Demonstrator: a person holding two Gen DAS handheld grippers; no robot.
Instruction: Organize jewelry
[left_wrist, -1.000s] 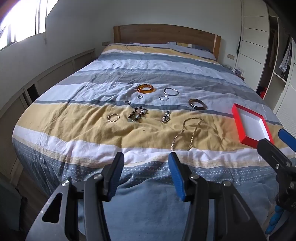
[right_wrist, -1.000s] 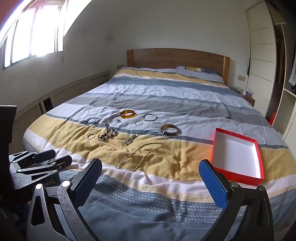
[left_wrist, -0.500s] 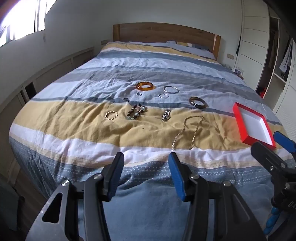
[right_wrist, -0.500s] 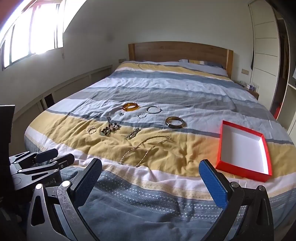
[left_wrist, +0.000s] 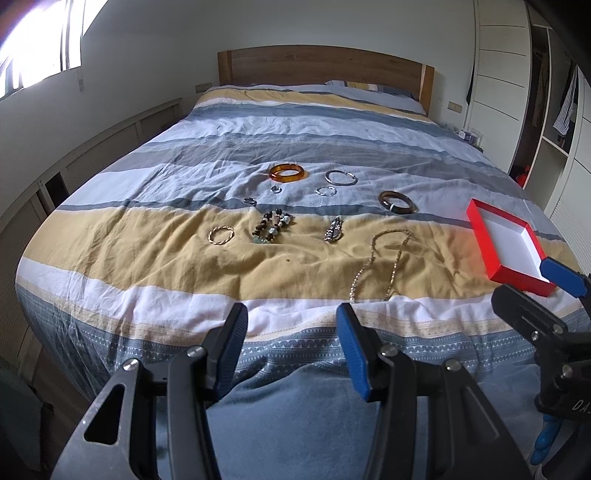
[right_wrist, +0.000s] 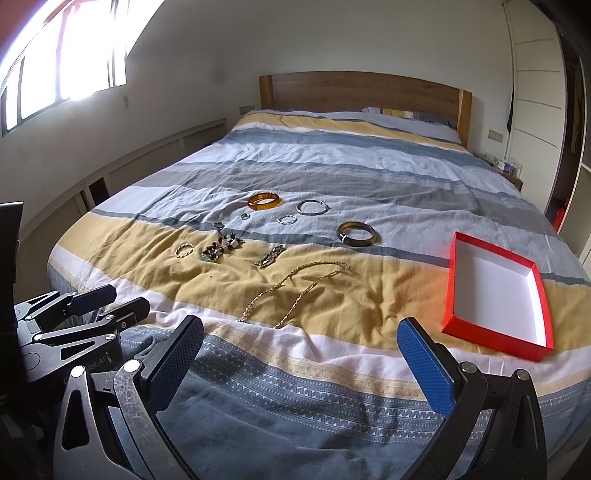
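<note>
Several pieces of jewelry lie on the striped bed: an amber bangle (left_wrist: 287, 172), a silver hoop (left_wrist: 341, 177), a dark bangle (left_wrist: 396, 202), a beaded bracelet (left_wrist: 272, 228), a small gold bracelet (left_wrist: 221, 235) and a gold chain necklace (left_wrist: 380, 264). An empty red box (left_wrist: 506, 245) with a white inside sits at the right. My left gripper (left_wrist: 291, 332) is open and empty at the foot of the bed. My right gripper (right_wrist: 299, 350) is open wide and empty, short of the necklace (right_wrist: 295, 291) and left of the box (right_wrist: 496, 291).
The wooden headboard (left_wrist: 321, 70) and pillows are at the far end. Low wall cabinets (left_wrist: 92, 155) run along the left. White wardrobes (left_wrist: 506, 74) and open shelves stand at the right. The left gripper shows at the left edge of the right wrist view (right_wrist: 92, 306).
Both grippers have moved a little closer to the bed and tilted up; the jewelry and box now sit lower and larger in view. Neither gripper has taken hold of anything.
</note>
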